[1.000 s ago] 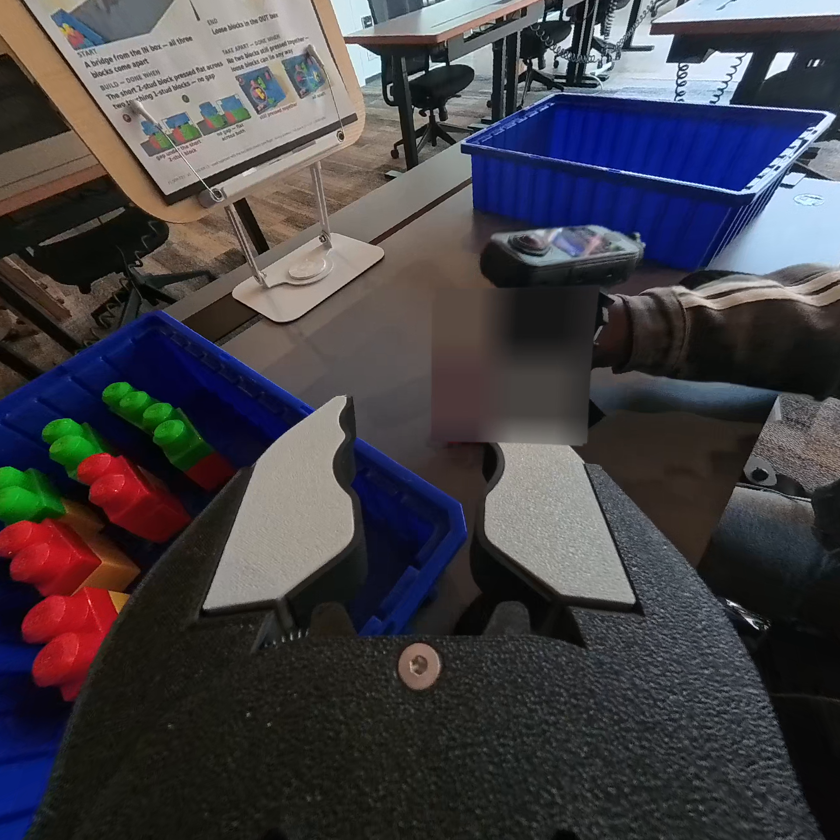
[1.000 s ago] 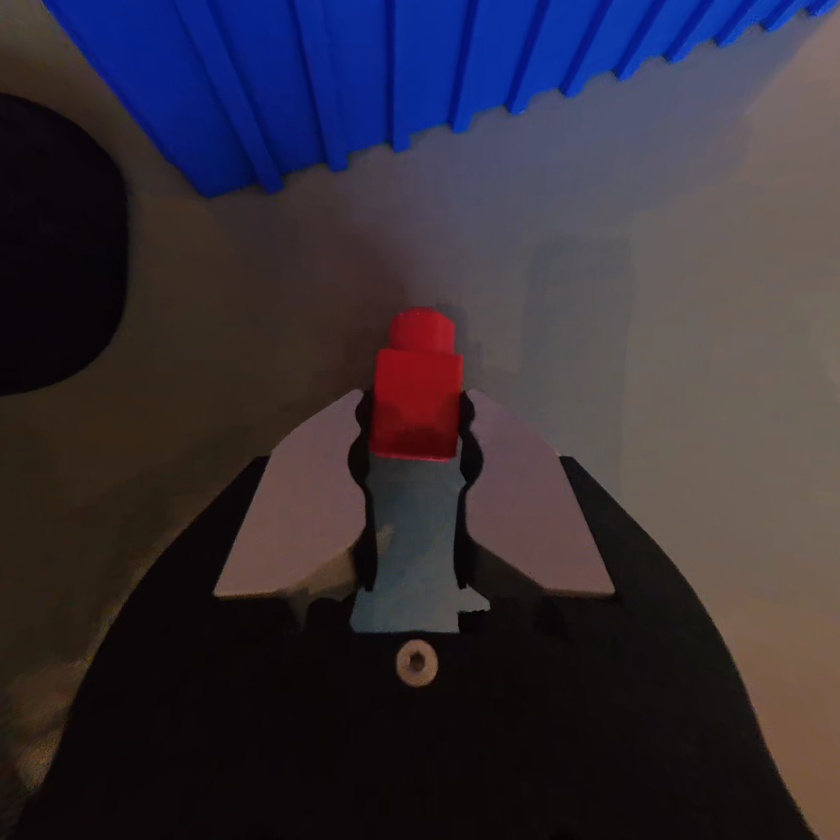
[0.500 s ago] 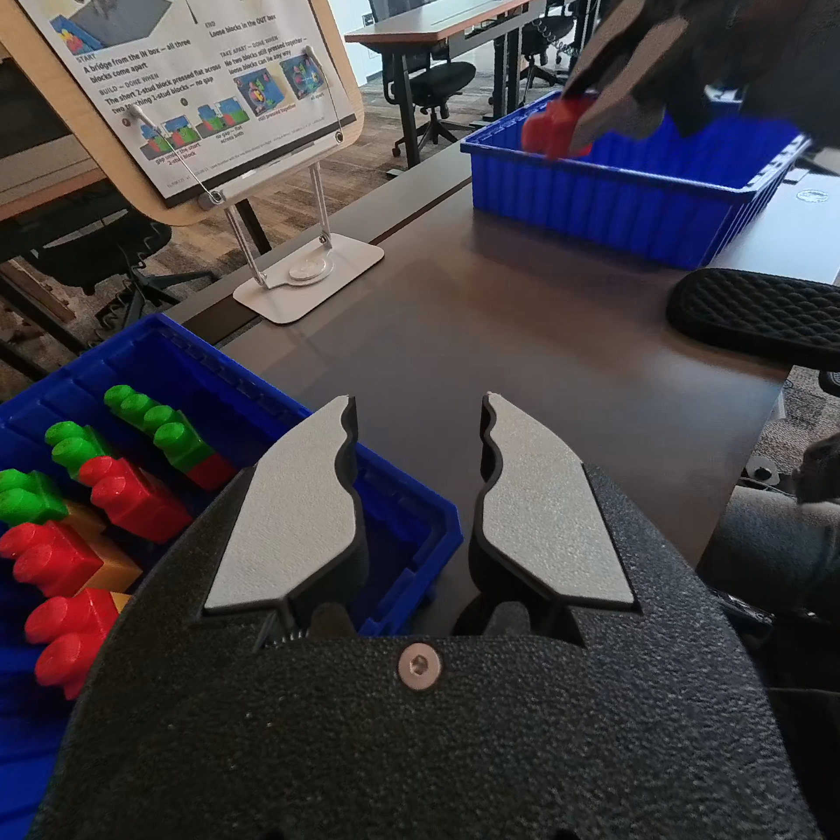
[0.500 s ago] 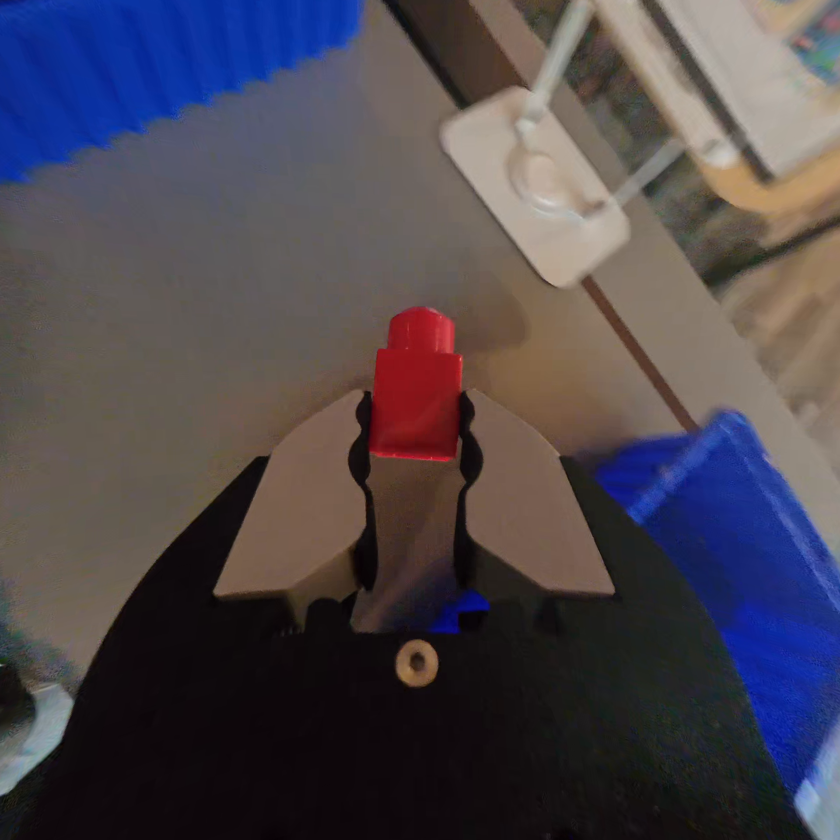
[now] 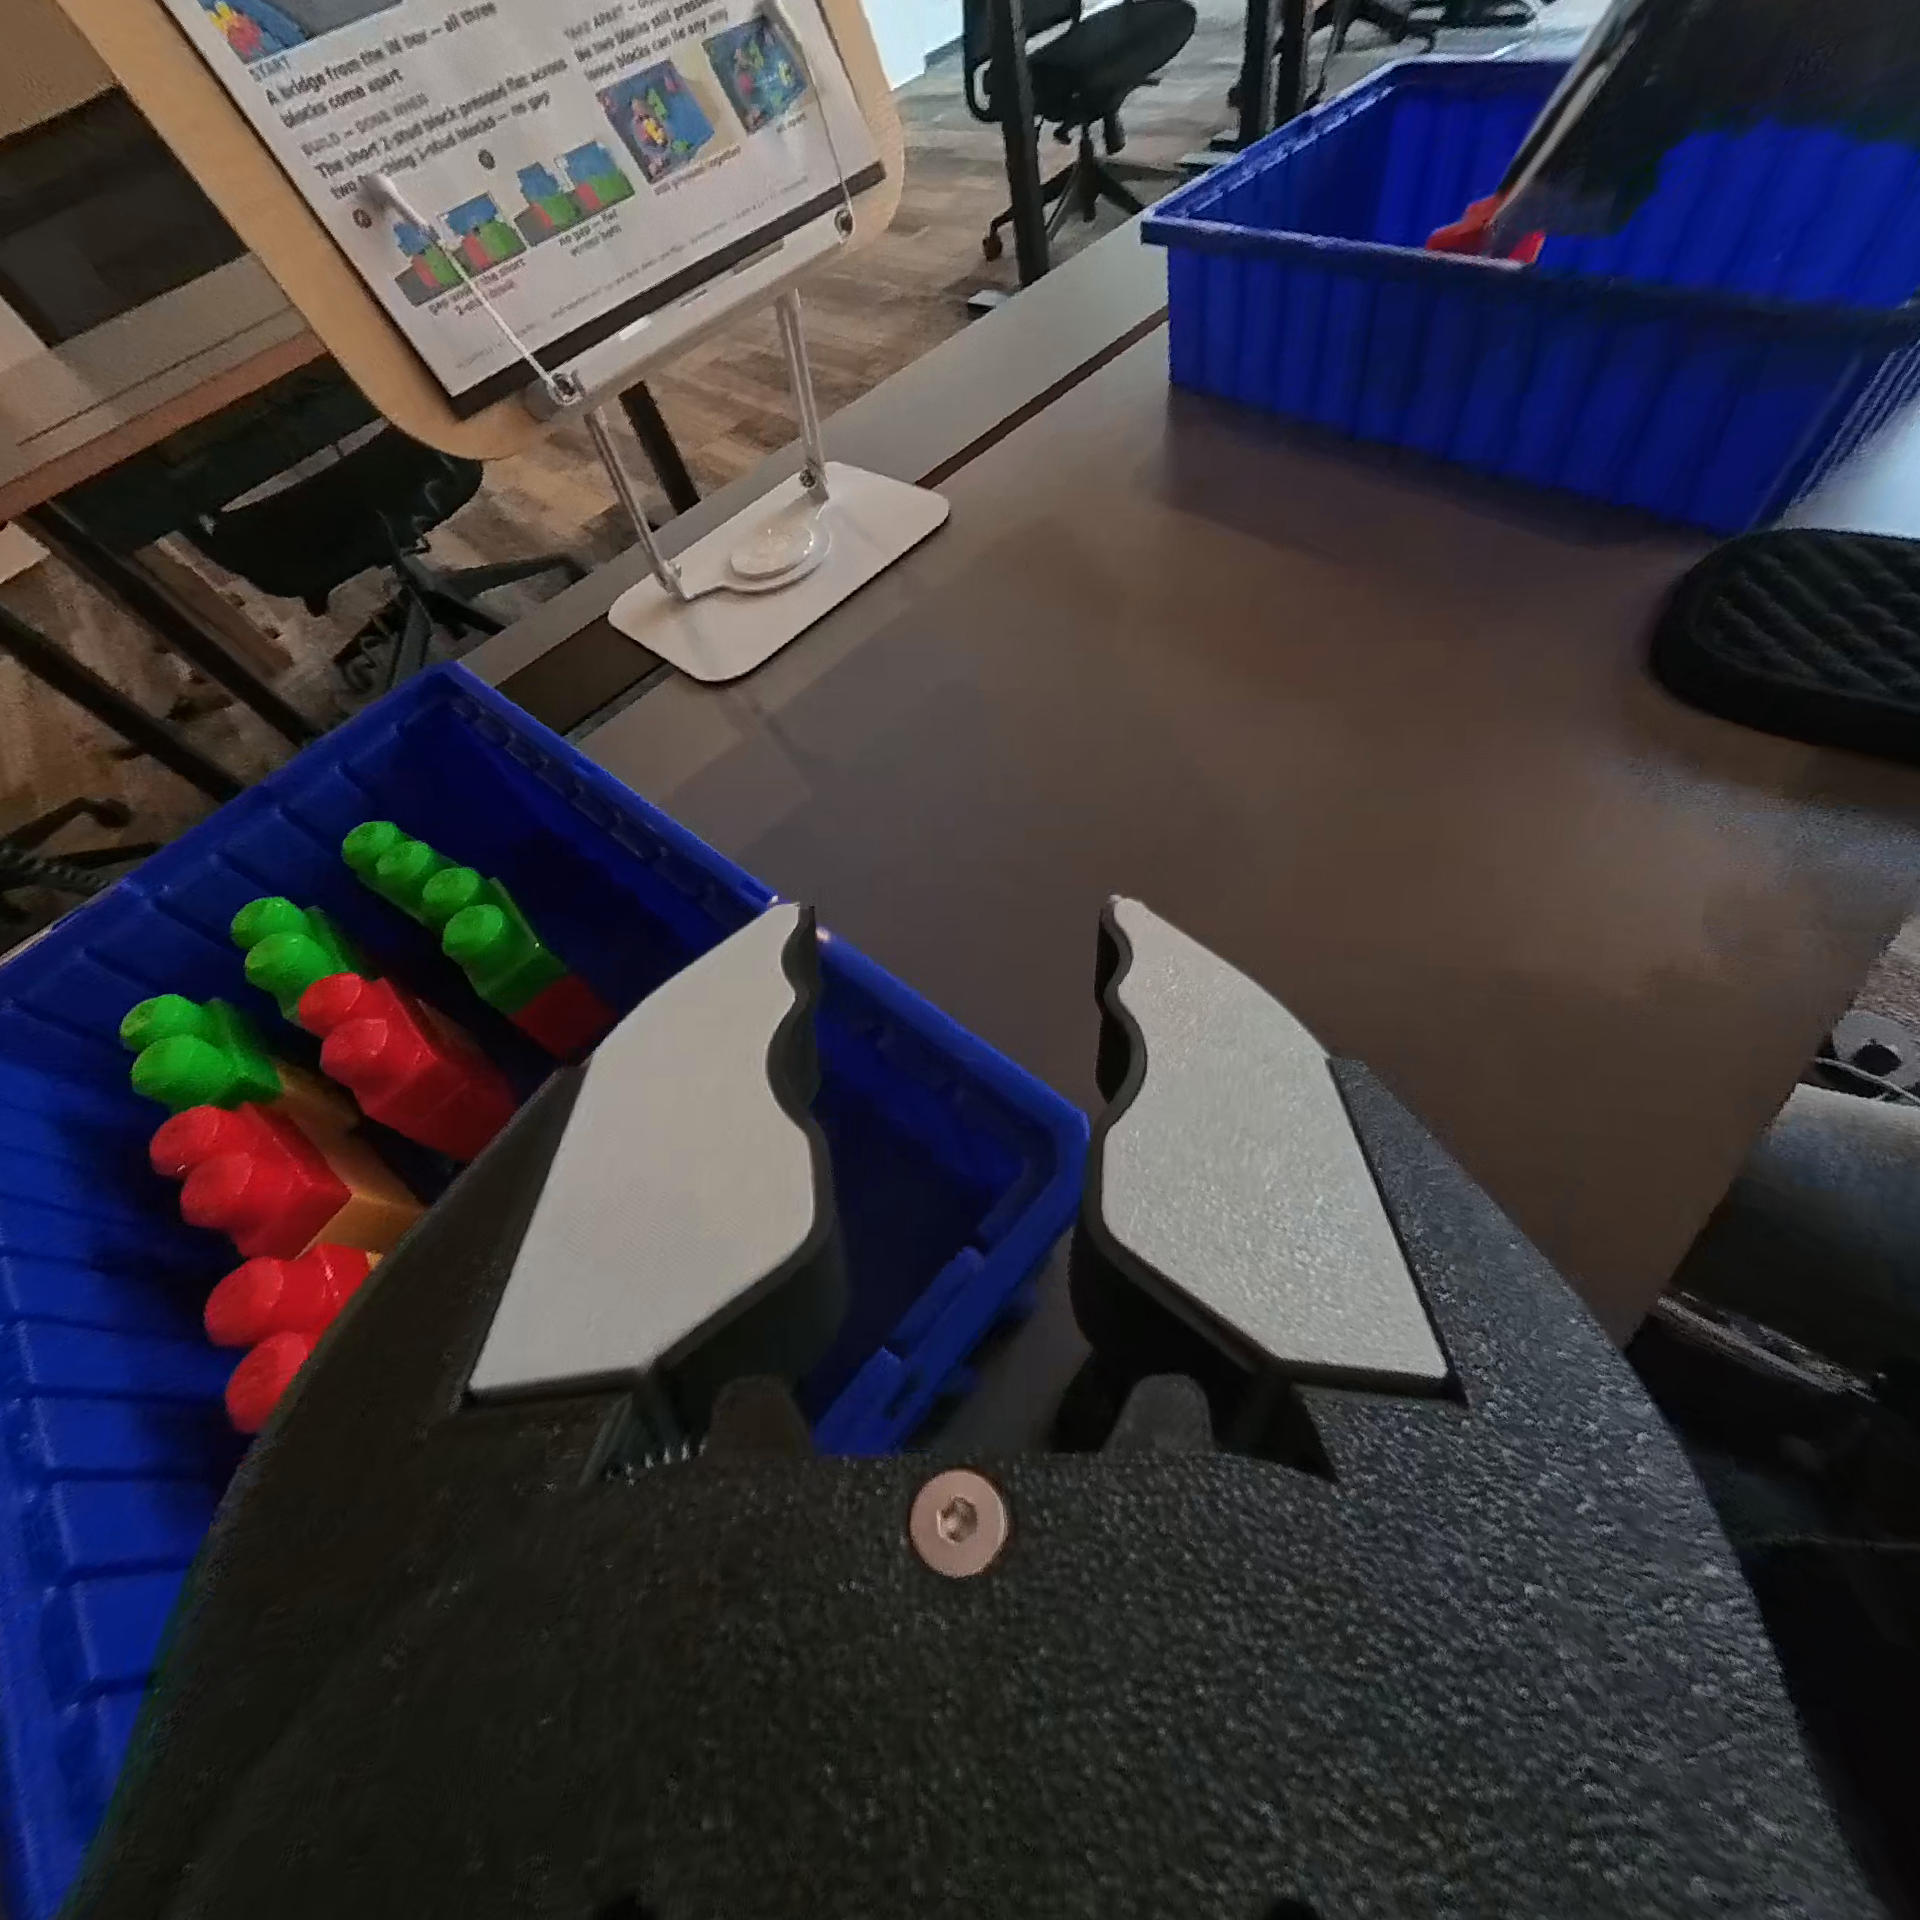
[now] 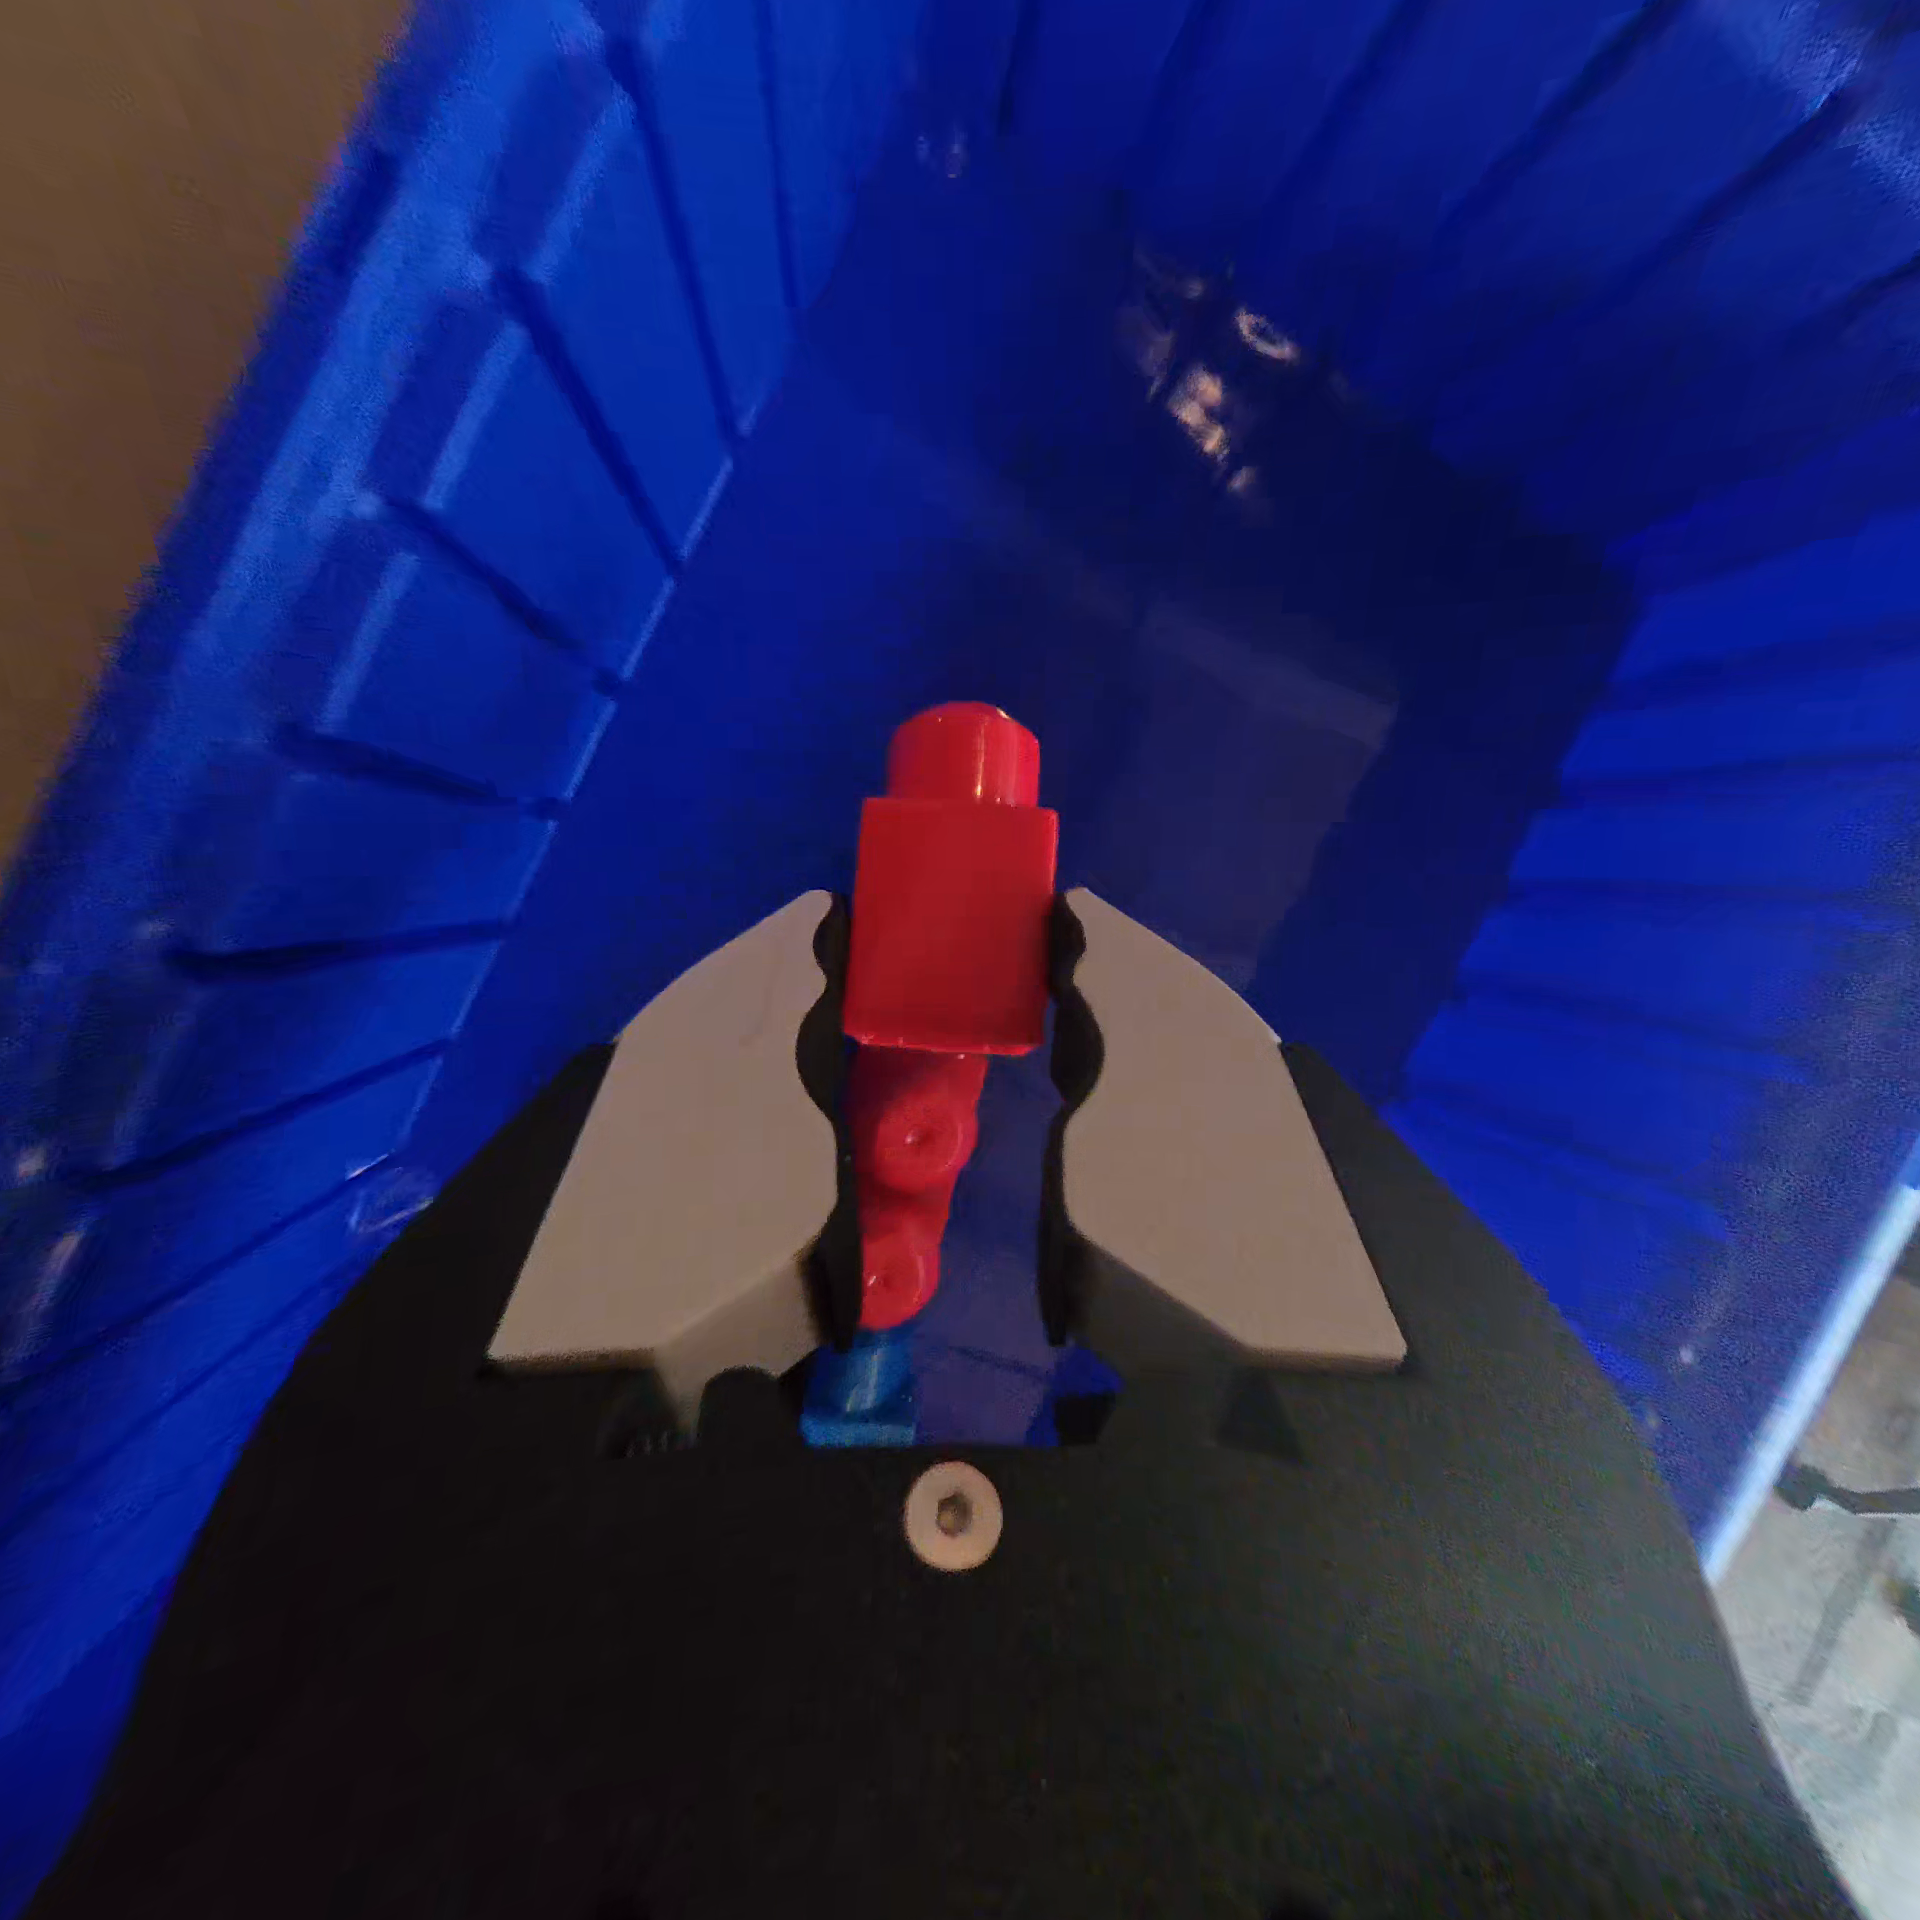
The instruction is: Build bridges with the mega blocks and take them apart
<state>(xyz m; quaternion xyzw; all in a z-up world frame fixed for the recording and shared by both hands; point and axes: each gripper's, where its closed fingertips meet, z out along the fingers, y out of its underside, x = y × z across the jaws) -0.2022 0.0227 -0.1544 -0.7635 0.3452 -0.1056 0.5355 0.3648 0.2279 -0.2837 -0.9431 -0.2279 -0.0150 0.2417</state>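
My right gripper (image 6: 948,935) is shut on a red block (image 6: 951,914), held stud-forward inside a blue bin (image 6: 468,644). Below it on the bin floor lie another red block (image 6: 914,1174) and a blue block (image 6: 857,1403), partly hidden by the fingers. In the left wrist view this gripper (image 5: 1496,223) shows blurred over the far blue bin (image 5: 1507,353) with the red block (image 5: 1470,234). My left gripper (image 5: 951,935) is open and empty, over the corner of a near blue bin (image 5: 914,1049) that holds several green, red and orange blocks (image 5: 395,1049).
A dark table (image 5: 1247,748) lies between the two bins. An instruction sheet on a white stand (image 5: 769,561) stands at the table's far edge. A black padded armrest (image 5: 1808,634) is at the right. Office chairs and desks stand beyond. Tip to tip, the grippers are about 60 centimeters apart.
My right gripper has carried the red block from above the table into the far blue bin. My left gripper has stayed open over the near bin's corner.
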